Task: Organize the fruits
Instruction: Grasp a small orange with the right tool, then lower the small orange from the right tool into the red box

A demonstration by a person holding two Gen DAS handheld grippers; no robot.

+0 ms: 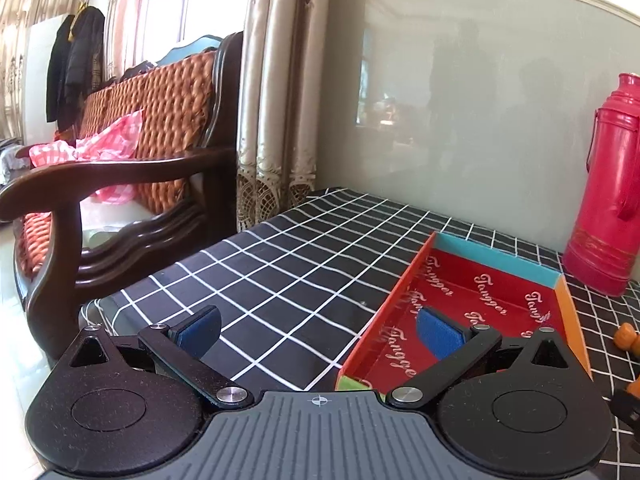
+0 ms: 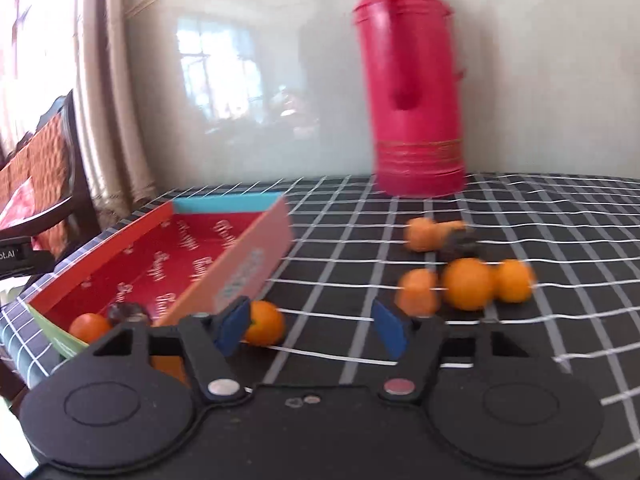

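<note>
A shallow red box with orange and teal walls lies on the black checked tablecloth; in the right wrist view its red floor holds an orange fruit and a dark fruit at the near end. My left gripper is open and empty, its right pad over the box's near end. My right gripper is open and empty, low over the cloth. One orange sits beside its left pad, outside the box. Several oranges and a dark fruit lie farther right.
A tall red thermos stands at the back against the wall; it also shows in the left wrist view. A wooden armchair with orange cushions stands left of the table. Curtains hang behind it.
</note>
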